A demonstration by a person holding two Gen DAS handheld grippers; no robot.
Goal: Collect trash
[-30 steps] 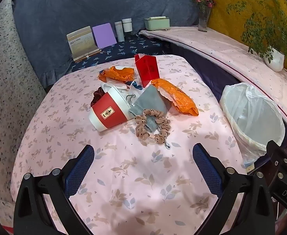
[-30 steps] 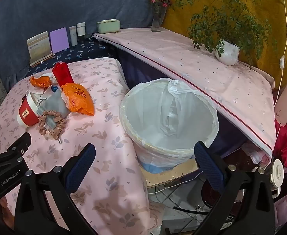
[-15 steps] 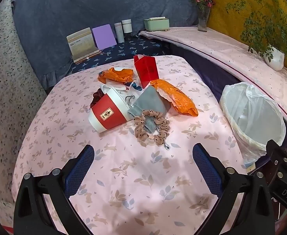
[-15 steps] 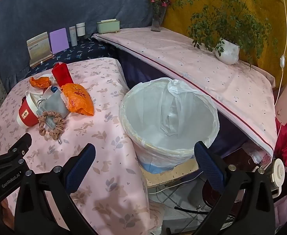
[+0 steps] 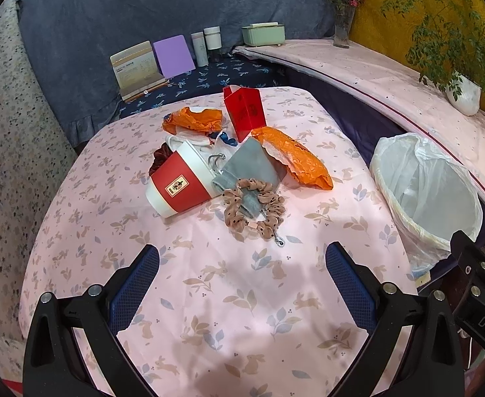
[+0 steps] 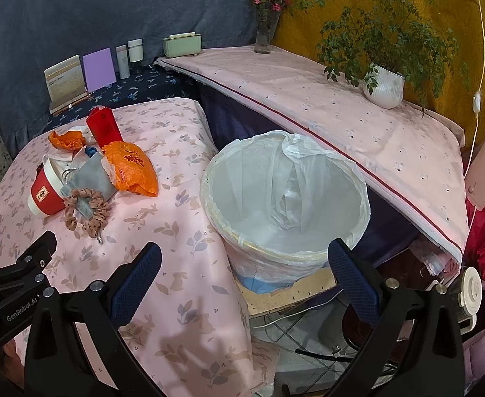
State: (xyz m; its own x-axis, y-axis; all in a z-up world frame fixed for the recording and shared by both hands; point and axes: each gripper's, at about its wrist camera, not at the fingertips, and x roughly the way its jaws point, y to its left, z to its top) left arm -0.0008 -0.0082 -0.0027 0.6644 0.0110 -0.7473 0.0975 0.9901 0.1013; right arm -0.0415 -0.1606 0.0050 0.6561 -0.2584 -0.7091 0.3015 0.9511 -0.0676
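Observation:
A pile of items lies on the pink-clothed table (image 5: 209,297): a tipped red and white paper cup (image 5: 179,183), a large orange wrapper (image 5: 297,158), a smaller orange wrapper (image 5: 191,120), an upright red box (image 5: 244,112), a grey cloth (image 5: 247,168) and a brown scrunchie (image 5: 254,208). My left gripper (image 5: 241,284) hangs open above the table's near part, short of the pile. A bin lined with a white bag (image 6: 285,198) stands at the table's right edge. My right gripper (image 6: 244,286) is open just in front of the bin, holding nothing.
Behind the table a dark shelf carries a card stand (image 5: 136,66), a purple board (image 5: 172,54) and two bottles (image 5: 207,44). A long pink-covered ledge (image 6: 341,115) at the right carries a potted plant (image 6: 383,86), a flower vase (image 6: 264,36) and a green box (image 6: 181,44).
Both views have shifted only slightly; the pile sits a little lower in the left wrist view. Both grippers stay open and empty.

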